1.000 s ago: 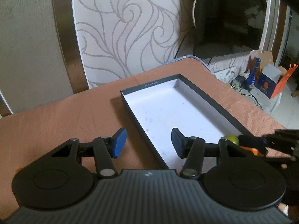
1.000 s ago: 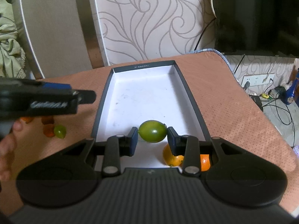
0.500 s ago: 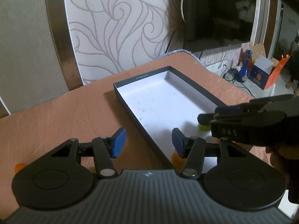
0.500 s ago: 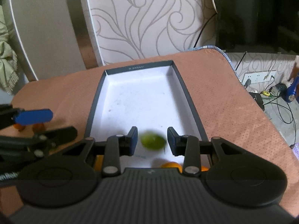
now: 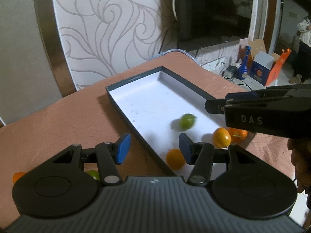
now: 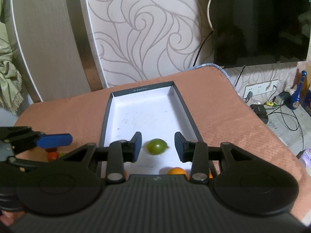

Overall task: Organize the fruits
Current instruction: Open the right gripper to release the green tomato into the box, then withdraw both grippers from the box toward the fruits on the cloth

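Where right gripper (image 5: 211, 106) crosses view, side reads "DAS".

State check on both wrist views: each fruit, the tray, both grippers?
green fruit: loose on the tray floor, free of both right pads
tray: open-topped, flat on the table
orange fruits: three at the tray's near end
small fruits: on the cloth left of the tray
right gripper: open, empty
left gripper: open, empty, over the tray's left edge
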The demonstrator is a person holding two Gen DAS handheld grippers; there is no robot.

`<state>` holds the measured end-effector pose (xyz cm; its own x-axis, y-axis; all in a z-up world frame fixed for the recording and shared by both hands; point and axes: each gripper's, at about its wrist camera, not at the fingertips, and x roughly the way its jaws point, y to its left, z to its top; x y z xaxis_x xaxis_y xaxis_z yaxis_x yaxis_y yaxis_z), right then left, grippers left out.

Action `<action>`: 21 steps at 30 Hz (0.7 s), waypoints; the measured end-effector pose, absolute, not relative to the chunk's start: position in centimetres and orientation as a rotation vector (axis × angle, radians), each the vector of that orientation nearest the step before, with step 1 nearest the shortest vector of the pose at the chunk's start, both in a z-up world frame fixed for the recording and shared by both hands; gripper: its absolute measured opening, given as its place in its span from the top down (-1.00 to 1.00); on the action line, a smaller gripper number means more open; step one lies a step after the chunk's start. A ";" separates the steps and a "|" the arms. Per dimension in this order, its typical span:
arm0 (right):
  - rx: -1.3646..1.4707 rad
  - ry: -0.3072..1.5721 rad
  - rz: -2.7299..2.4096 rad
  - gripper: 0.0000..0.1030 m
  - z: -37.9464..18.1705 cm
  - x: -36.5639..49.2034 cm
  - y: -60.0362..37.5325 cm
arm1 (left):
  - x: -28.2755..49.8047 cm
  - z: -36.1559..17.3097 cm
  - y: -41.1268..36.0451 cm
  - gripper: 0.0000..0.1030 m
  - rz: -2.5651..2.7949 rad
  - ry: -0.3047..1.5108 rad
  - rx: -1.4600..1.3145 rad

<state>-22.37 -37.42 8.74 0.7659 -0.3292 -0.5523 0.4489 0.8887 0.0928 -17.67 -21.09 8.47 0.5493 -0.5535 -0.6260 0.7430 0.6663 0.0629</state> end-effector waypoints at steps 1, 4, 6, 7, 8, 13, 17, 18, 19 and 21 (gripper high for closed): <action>0.228 0.550 -0.430 0.22 8.9 -22.7 -37.3 | -17.8 8.4 -21.1 -0.18 -0.793 0.611 0.342; 0.230 0.531 -0.450 0.22 9.3 -23.7 -36.8 | -18.3 8.4 -21.1 -0.18 -0.813 0.610 0.348; 0.237 0.518 -0.458 0.22 9.6 -24.4 -36.5 | -18.6 8.4 -21.0 -0.18 -0.823 0.609 0.351; 0.240 0.511 -0.462 0.22 9.8 -24.7 -36.3 | -18.7 8.4 -21.0 -0.18 -0.829 0.610 0.352; 0.241 0.505 -0.465 0.22 9.9 -24.9 -36.1 | -18.8 8.4 -20.9 -0.18 -0.834 0.610 0.353; 0.232 0.476 -0.484 0.22 10.2 -26.2 -35.1 | -19.4 8.5 -20.6 -0.18 -0.861 0.599 0.361; 0.240 0.467 -0.492 0.22 9.9 -26.9 -34.3 | -19.7 8.4 -20.2 -0.18 -0.878 0.590 0.369; 0.243 0.469 -0.492 0.22 9.9 -27.0 -34.1 | -19.7 8.4 -20.1 -0.18 -0.879 0.591 0.368; 0.243 0.471 -0.492 0.22 9.8 -27.1 -33.9 | -19.8 8.4 -19.9 -0.18 -0.879 0.592 0.367; 0.245 0.471 -0.495 0.22 9.8 -27.3 -33.6 | -19.7 8.4 -19.6 -0.18 -0.875 0.590 0.363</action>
<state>-27.31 -33.63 9.83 0.7767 -0.3979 -0.4883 0.5080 0.8540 0.1121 -19.71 -19.63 8.44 0.4984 -0.6077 -0.6184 0.8009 0.5958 0.0600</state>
